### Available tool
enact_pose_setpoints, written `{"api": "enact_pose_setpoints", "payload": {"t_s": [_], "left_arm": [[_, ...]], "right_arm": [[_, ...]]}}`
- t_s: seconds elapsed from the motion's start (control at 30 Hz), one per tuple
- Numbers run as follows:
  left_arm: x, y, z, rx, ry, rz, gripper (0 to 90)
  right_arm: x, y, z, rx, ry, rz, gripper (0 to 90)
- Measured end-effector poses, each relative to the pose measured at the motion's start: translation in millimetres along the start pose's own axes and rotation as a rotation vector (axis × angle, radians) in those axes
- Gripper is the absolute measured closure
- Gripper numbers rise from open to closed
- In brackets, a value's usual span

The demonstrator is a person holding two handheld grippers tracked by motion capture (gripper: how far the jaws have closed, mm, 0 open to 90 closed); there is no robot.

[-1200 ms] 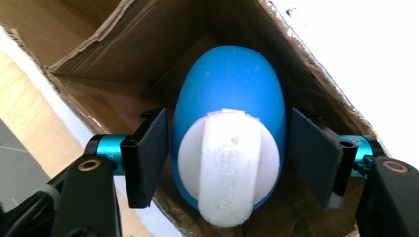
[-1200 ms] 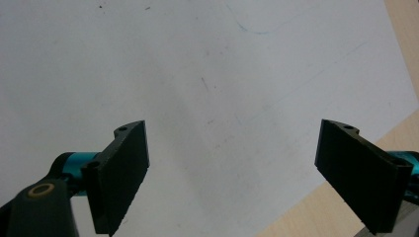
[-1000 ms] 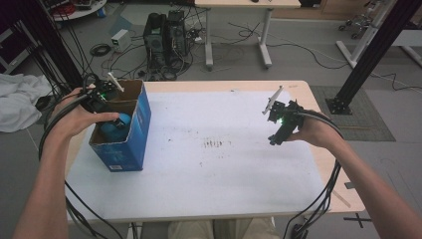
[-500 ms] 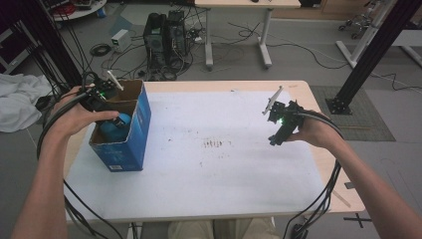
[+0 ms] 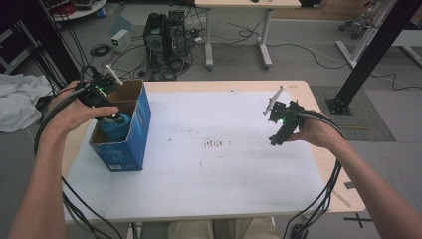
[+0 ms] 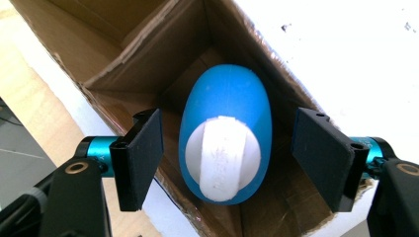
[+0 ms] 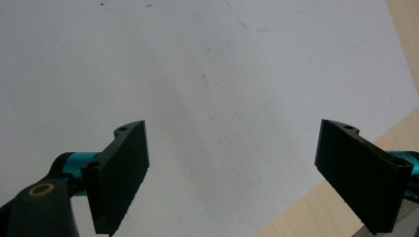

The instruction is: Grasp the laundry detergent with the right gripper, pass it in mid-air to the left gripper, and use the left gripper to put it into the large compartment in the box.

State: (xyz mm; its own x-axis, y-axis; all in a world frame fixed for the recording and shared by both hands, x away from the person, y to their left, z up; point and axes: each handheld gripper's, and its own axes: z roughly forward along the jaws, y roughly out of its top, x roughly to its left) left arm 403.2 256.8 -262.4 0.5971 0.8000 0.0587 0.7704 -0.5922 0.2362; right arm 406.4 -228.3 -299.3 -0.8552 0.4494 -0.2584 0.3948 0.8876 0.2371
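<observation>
A blue cardboard box [image 5: 127, 144] stands open-topped at the table's left. Inside it sits a blue egg-shaped object [image 6: 227, 98] with a white cap, seen from above as a teal shape [image 5: 115, 127]. My left gripper [image 6: 228, 118] points down into the box [image 6: 148, 49]. Its jaws have just been opening and now stand apart on either side of the blue object, with a gap on both sides. In the high view the left gripper [image 5: 113, 118] hangs over the box's rim. My right gripper [image 5: 275, 141] hovers open over the white table cover [image 7: 197, 59], with nothing between the jaws of that right gripper [image 7: 232, 128].
The white cover [image 5: 224, 164] spans most of the wooden table, with bare wood [image 7: 346, 207] at the right edge. Cables trail from both grippers off the front. A white cloth [image 5: 17, 104] lies on the floor at the left, and a black frame post [image 5: 368, 55] rises at the far right.
Both hands have kept their places. The box and the blue object have not shifted in the high view.
</observation>
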Motion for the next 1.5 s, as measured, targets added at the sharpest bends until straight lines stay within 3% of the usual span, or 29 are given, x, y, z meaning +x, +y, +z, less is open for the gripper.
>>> {"api": "enact_pose_setpoints", "payload": {"t_s": [0.5, 0.83, 0.87, 0.93, 1.0, 1.07, 1.1, 1.13, 1.2, 1.23, 1.3, 1.33, 1.37, 1.5], "left_arm": [[0.2, -2.4, 5.3, 0.005, -0.014, -0.008, 28.4], [0.0, 0.5, -1.7, -0.001, 0.005, 0.002, 28.5], [-37.9, 54.2, -69.8, -0.090, 0.049, 0.135, 28.5], [-42.6, 59.5, -69.2, -0.094, 0.047, 0.142, 28.4], [-39.0, 55.7, -69.8, -0.092, 0.049, 0.138, 28.4], [-49.1, 67.9, -68.0, -0.094, 0.041, 0.170, 28.4], [-36.2, 51.8, -69.3, -0.090, 0.051, 0.130, 28.4], [-47.8, 66.2, -68.5, -0.091, 0.041, 0.166, 28.4], [-47.8, 66.2, -68.5, -0.091, 0.041, 0.166, 28.4], [-57.2, 76.9, -66.1, -0.087, 0.025, 0.199, 28.4], [-59.3, 78.9, -65.6, -0.088, 0.021, 0.200, 28.4], [-40.1, 57.7, -70.1, -0.087, 0.052, 0.148, 28.4], [-66.3, 87.6, -64.2, -0.092, 0.008, 0.230, 28.4], [-65.1, 86.2, -64.4, -0.092, 0.009, 0.225, 28.4]], "right_arm": [[-0.1, 0.1, 0.0, 0.001, -0.001, 0.000, 12.5], [-0.1, -0.8, -0.2, 0.003, -0.001, 0.004, 12.5], [-0.4, -1.3, -0.1, 0.001, -0.002, 0.001, 12.5], [0.8, -3.1, -5.4, 0.000, -0.006, 0.009, 12.5], [0.9, -3.0, -5.5, -0.001, -0.005, 0.008, 12.5], [0.9, -3.1, -5.6, -0.001, -0.007, 0.009, 12.5], [1.0, -3.1, -5.7, -0.002, -0.005, 0.009, 12.5], [0.7, -3.0, -5.5, 0.001, -0.006, 0.009, 12.5], [0.9, -3.1, -5.6, -0.002, -0.006, 0.009, 12.5], [1.0, -3.0, -5.9, -0.002, -0.004, 0.005, 12.5], [1.2, -3.0, -6.0, 0.000, -0.005, 0.010, 12.5], [1.2, -3.0, -6.0, 0.000, -0.005, 0.010, 12.5], [1.0, -3.0, -5.5, -0.001, -0.006, 0.008, 12.5], [1.2, -2.7, -6.2, 0.000, -0.005, 0.003, 12.5]]}}
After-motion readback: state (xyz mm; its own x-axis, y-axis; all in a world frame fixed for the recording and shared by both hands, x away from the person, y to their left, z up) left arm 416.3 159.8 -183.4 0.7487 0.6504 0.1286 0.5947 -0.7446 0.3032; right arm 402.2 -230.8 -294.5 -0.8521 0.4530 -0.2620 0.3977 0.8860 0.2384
